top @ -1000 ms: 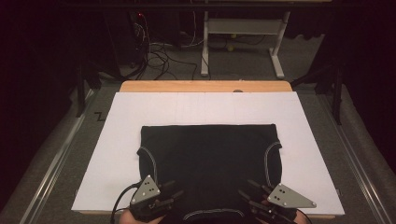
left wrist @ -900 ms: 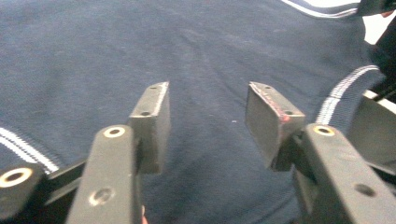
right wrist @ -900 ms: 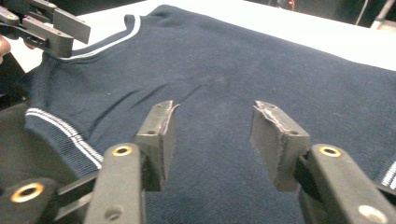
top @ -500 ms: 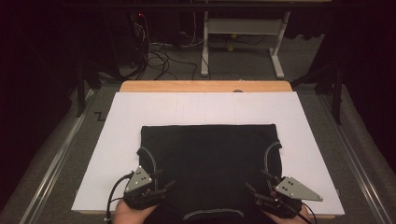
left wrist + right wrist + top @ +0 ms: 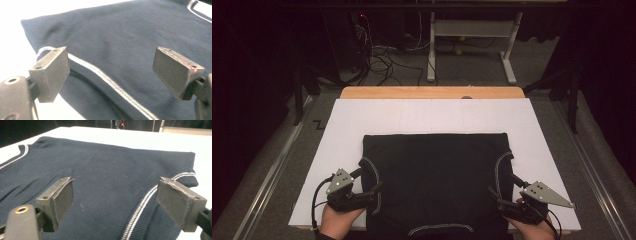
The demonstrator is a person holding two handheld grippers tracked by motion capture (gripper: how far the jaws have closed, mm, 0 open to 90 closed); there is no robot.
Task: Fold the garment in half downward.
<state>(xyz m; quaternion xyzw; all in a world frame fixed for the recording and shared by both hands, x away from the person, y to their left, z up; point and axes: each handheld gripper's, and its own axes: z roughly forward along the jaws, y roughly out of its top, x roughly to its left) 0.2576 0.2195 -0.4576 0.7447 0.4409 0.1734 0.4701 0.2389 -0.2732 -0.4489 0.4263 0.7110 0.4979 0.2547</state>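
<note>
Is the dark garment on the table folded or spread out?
Folded. The dark garment forms a compact rectangle with a straight far edge; white-striped trim curves along both sides, no sleeves extending.

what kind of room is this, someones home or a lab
Most likely a lab or recording workspace, not a home: a white work board on a wooden table, loose cables on grey carpet, and a bare metal desk frame behind. A dark garment lies on the board.

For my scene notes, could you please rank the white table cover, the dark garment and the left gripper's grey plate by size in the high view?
1. White table cover
2. Dark garment
3. Left gripper's grey plate, by far the smallest
</note>
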